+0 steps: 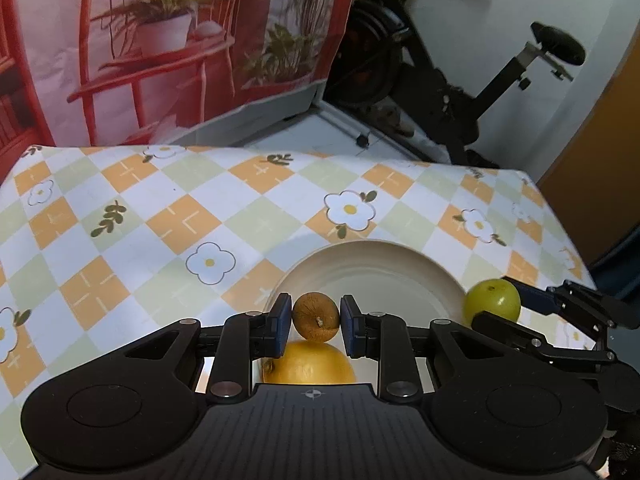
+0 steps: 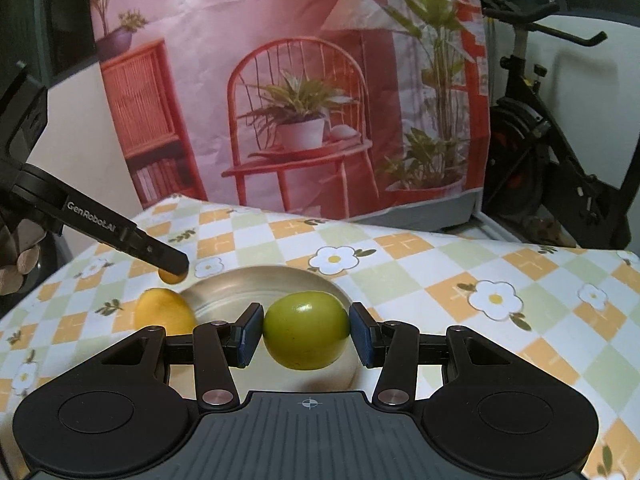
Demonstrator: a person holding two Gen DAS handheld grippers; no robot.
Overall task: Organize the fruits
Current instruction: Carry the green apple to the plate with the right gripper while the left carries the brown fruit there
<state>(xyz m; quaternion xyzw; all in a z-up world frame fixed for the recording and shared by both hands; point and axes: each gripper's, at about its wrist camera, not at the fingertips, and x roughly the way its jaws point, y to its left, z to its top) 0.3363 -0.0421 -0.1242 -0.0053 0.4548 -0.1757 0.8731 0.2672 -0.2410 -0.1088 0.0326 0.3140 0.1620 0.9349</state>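
My left gripper (image 1: 316, 317) is shut on a small brown round fruit (image 1: 316, 317), held above the near rim of a white plate (image 1: 384, 276). Below it a yellow orange-like fruit (image 1: 310, 364) lies on the cloth beside the plate. My right gripper (image 2: 306, 330) is shut on a green fruit (image 2: 306, 330) over the plate (image 2: 256, 284). In the left wrist view that green fruit (image 1: 493, 299) hangs at the plate's right edge. In the right wrist view the left gripper (image 2: 173, 270) reaches in from the left with the small fruit (image 2: 171, 277), and the yellow fruit (image 2: 164, 314) lies under it.
The table wears a checked cloth with flowers (image 1: 160, 220). Behind it hangs a printed backdrop of red chairs and plants (image 2: 300, 100). An exercise bike (image 1: 440, 80) stands beyond the table's far right corner. Part of a hand (image 2: 16, 256) shows at the left edge.
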